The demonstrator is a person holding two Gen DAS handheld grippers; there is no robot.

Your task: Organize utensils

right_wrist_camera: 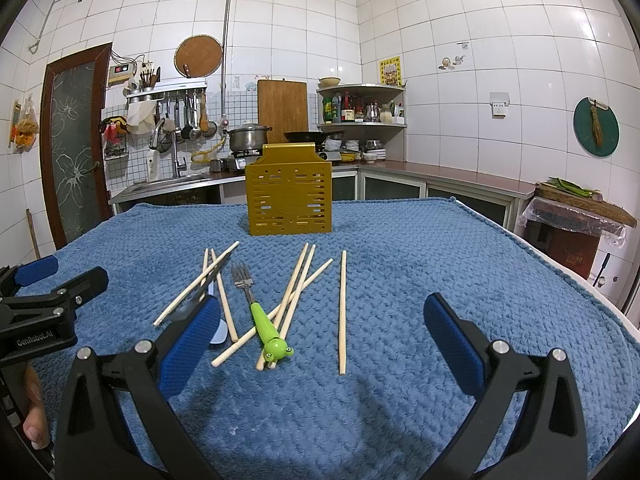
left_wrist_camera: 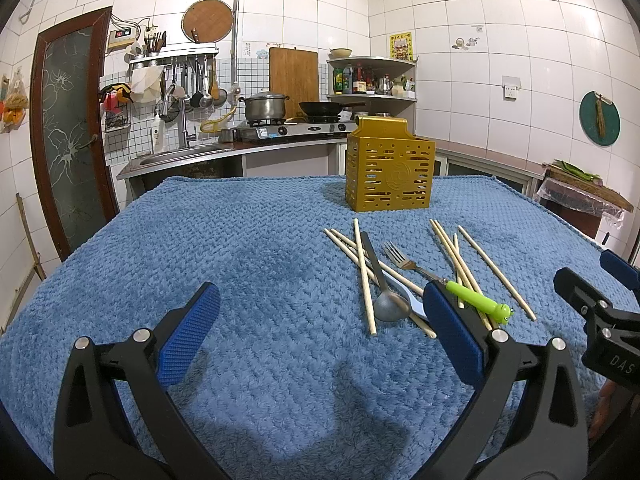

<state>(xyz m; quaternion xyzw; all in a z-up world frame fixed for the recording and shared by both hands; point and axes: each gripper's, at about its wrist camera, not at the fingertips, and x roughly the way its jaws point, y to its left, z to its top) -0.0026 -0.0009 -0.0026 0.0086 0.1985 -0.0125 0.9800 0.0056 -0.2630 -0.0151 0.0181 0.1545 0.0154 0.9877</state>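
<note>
Both the left gripper (left_wrist_camera: 316, 336) and right gripper (right_wrist_camera: 320, 344) hang spread wide and empty over the towel-covered tabletop (right_wrist_camera: 440, 264). Mid-table lie loose chopsticks (right_wrist_camera: 342, 312), a spoon (left_wrist_camera: 390, 306) and a frog-handled fork (right_wrist_camera: 260, 312): light, stiff, likely slippery, best pinched mid-shaft. The gold holder (right_wrist_camera: 289, 200) stands near the far edge.
</note>
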